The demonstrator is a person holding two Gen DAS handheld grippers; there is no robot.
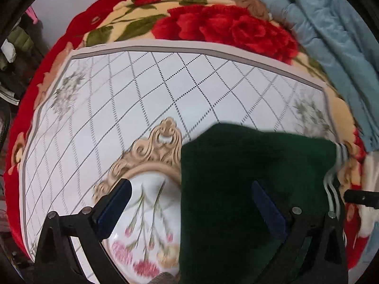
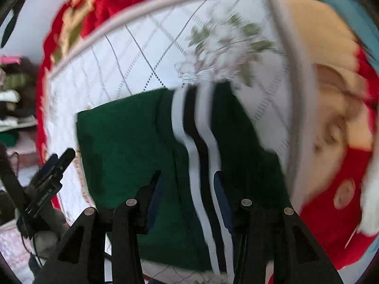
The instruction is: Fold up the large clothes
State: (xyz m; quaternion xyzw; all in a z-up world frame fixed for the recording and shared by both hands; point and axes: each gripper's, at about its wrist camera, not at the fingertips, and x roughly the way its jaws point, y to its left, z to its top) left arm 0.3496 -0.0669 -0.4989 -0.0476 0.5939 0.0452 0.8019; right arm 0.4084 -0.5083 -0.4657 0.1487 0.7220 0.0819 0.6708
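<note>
Centrally on the white lattice-print sheet [image 1: 146, 99] lies a dark green garment [image 1: 251, 179]. Directly above it, the left claw [image 1: 191, 203] spreads wide, gripping nothing, while the right claw [image 2: 187, 189] straddles its white-striped edge [image 2: 201, 156], apparently pinching it for folding.

Right wrist view motion-blurred throughout. Green garment [image 2: 132, 146] is cut off by the lower edge; floral blanket [image 2: 331, 108] detail is smeared.
</note>
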